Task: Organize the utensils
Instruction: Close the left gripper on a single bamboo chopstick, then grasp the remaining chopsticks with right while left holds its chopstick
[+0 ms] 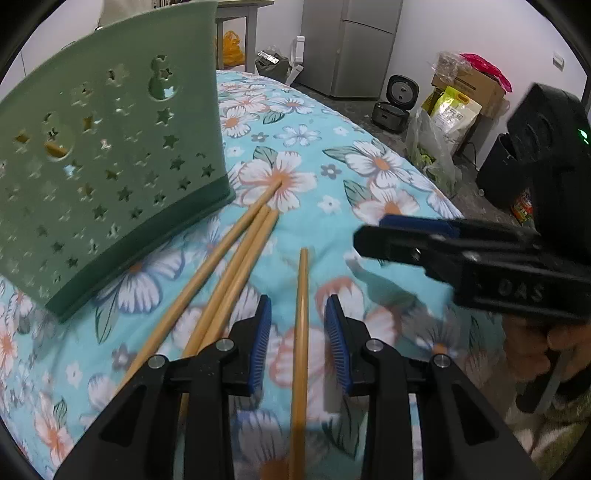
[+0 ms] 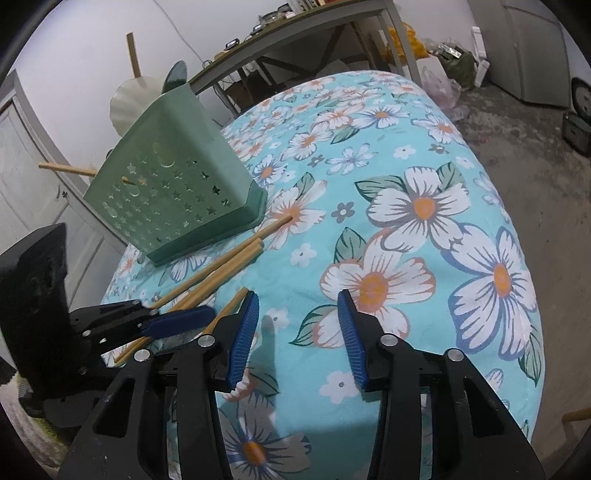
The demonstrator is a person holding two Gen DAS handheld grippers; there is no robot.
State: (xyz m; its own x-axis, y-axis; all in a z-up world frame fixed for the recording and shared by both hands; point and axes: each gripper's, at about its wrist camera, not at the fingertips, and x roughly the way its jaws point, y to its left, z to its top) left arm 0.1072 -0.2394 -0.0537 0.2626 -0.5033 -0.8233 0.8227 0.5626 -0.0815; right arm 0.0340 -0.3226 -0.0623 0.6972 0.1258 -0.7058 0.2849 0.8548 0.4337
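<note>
A green utensil holder [image 1: 107, 166] with star cut-outs stands on the floral cloth, also in the right wrist view [image 2: 177, 192]; chopsticks stick out of its top. Three wooden chopsticks [image 1: 229, 266] lie together beside its base, seen too in the right wrist view [image 2: 221, 266]. A single chopstick [image 1: 301, 332] lies apart, between the open jaws of my left gripper [image 1: 298, 317], untouched. My right gripper [image 2: 297, 325] is open and empty over the cloth, right of the chopsticks; it shows in the left wrist view [image 1: 406, 236].
The table [image 2: 424, 229] has a turquoise floral cloth and drops off at the right and far edges. Beyond stand a fridge [image 1: 351, 44], a rice cooker [image 1: 395, 99], boxes and bags [image 1: 454, 107] and a desk [image 2: 295, 33].
</note>
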